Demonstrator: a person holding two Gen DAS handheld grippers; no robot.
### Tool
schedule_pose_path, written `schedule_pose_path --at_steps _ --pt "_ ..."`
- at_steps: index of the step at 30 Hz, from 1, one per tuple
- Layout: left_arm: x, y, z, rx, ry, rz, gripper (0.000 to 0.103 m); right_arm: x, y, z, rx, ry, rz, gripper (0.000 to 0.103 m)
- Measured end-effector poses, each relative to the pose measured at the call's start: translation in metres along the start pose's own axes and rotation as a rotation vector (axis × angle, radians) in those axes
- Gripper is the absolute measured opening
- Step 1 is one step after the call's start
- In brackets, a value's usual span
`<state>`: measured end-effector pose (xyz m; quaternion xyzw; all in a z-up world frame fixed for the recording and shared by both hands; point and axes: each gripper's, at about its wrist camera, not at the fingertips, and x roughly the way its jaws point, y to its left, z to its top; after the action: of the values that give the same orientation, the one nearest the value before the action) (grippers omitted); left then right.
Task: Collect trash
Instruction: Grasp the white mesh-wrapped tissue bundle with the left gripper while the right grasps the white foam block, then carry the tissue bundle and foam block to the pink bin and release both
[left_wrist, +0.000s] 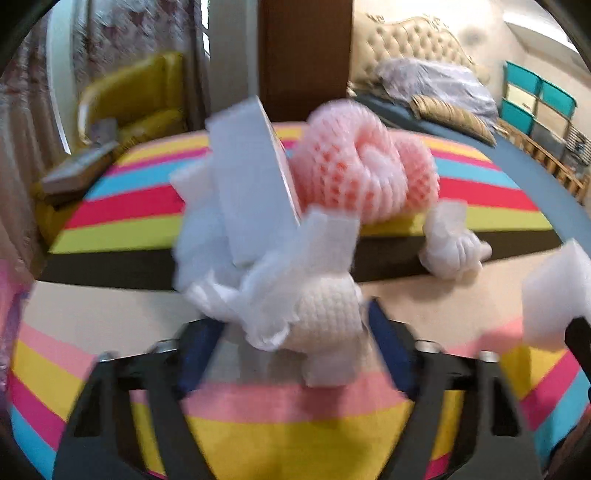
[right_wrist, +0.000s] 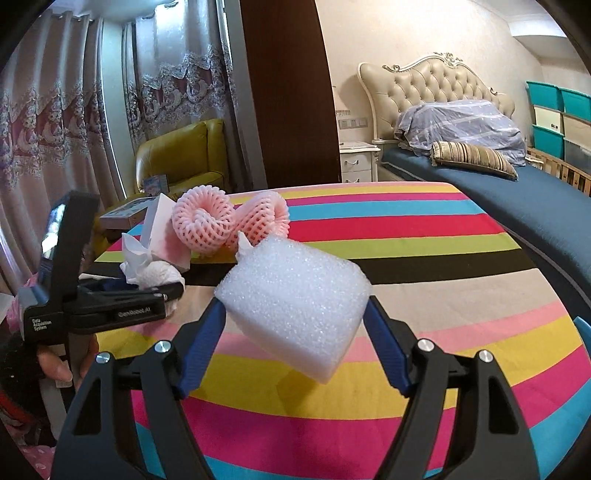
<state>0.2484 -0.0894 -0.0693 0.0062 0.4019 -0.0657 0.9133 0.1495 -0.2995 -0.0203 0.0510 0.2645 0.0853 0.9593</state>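
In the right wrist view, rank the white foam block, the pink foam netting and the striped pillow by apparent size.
1. White foam block, inflated by nearness to the camera.
2. Pink foam netting.
3. Striped pillow, far off, so its true size is unsure.

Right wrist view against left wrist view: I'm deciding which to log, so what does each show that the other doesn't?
Only the right wrist view shows the left gripper from outside, and the nightstand. Only the left wrist view shows the white foam net between the left gripper's fingers. Both show the pink foam net, the foam block in the right gripper, and the striped tablecloth.
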Motion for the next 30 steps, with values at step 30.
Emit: schedule_pose_path --at_steps 30 --pt "-0.127 0.053 -0.066 0.077 -0.342 0.047 0.042 -0.004 0.035 -0.002 -0.075 -0.002 0.007 0.074"
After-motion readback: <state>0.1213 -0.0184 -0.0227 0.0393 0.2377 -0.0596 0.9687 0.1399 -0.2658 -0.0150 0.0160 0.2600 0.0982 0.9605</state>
